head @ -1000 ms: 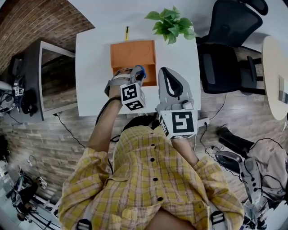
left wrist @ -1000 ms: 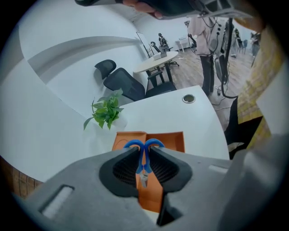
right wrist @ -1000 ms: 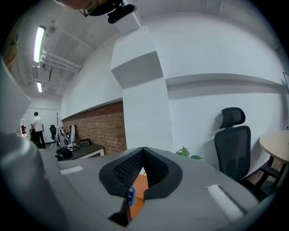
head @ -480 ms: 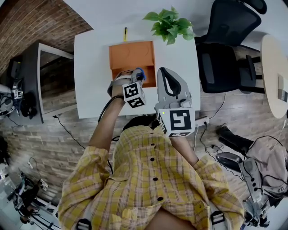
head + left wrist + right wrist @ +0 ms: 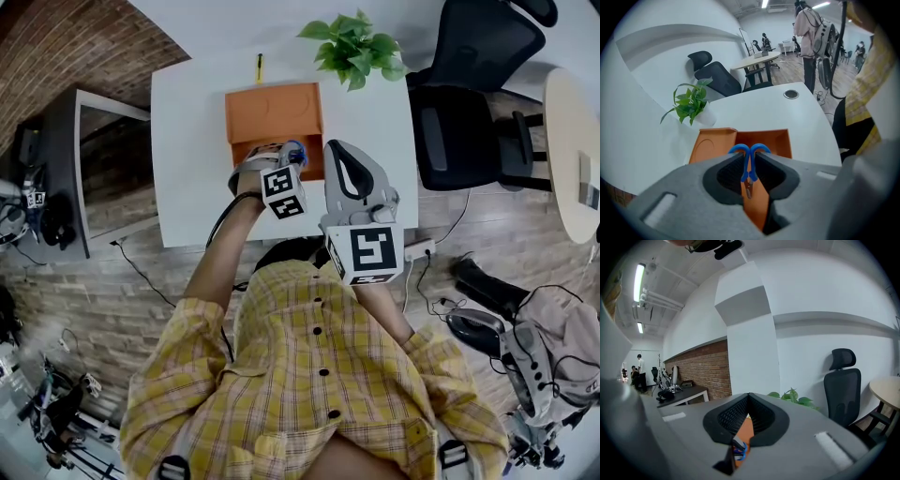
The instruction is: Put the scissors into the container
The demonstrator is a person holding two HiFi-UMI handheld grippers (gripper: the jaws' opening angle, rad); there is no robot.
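An orange container (image 5: pixel 272 111) sits open on the white table (image 5: pixel 187 141). My left gripper (image 5: pixel 285 156) hovers over the container's near edge, shut on a pair of blue-handled scissors (image 5: pixel 296 149). In the left gripper view the scissors (image 5: pixel 750 157) stand between the jaws with their blue loops pointing away and the metal end nearer the camera, above the container (image 5: pixel 712 143). My right gripper (image 5: pixel 337 148) is just right of the container, shut with nothing in it. Its tips (image 5: pixel 749 395) meet, and the scissors (image 5: pixel 739 449) show through the gap behind them.
A potted plant (image 5: pixel 356 47) stands at the table's far right and a yellow pen (image 5: pixel 259 67) lies beyond the container. A black office chair (image 5: pixel 469 103) is to the right, a dark side desk (image 5: pixel 103 159) to the left, and a round table (image 5: pixel 572 141) at far right.
My left gripper has crept a little forward over the container's near edge, still holding the scissors. The right gripper has barely moved.
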